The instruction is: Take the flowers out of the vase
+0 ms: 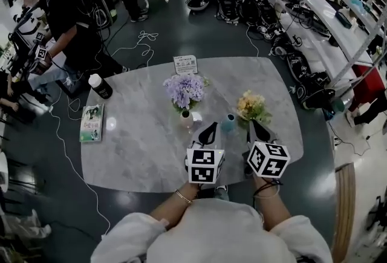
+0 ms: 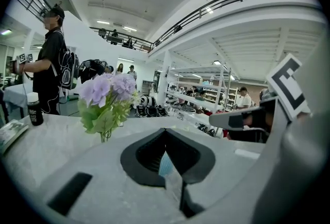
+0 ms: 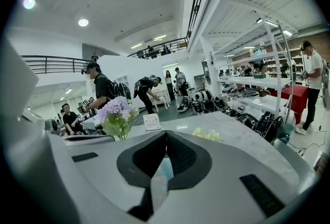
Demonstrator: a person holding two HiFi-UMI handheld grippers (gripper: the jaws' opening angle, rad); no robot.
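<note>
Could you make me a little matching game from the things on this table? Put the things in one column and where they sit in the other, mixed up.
Things:
1. purple flowers
2. yellow flowers
3. bottle
4. card

Places, as the head view shows them:
A. at the far edge of the table
B. at the table's far left corner
C. just ahead of the right gripper
D. mid-table, in a pale vase

Pairs: 1-D, 2-C, 3-B, 4-A.
</note>
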